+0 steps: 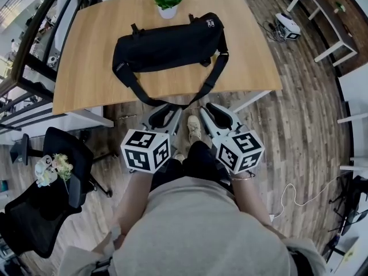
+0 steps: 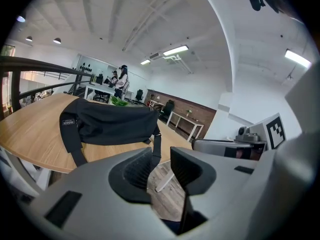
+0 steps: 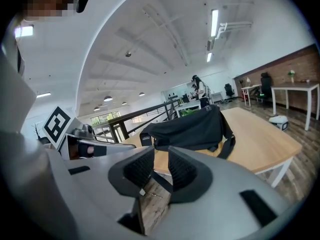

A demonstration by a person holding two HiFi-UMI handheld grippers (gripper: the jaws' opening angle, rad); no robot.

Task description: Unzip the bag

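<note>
Person's torso [image 1: 201, 234], 6 o'clock, with left gripper [image 1: 165, 115] and right gripper [image 1: 221, 117] held ahead, short of the wooden table [image 1: 80, 79]. Black shoulder bag [image 1: 167, 46], 12 o'clock, lies lengthwise on the table, its strap [image 1: 211, 75] looping over the near edge. Both grippers have jaws narrowly apart, empty, touching nothing.

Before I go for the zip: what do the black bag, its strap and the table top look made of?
The bag looks like black woven fabric, probably nylon or polyester: it is matte, with soft creases and a sagging shape. The strap seems to be flat black webbing, lying limp and looping over the table's edge. The table top is light wood or wood-look laminate, smooth with a faint grain; I cannot tell which.
</note>
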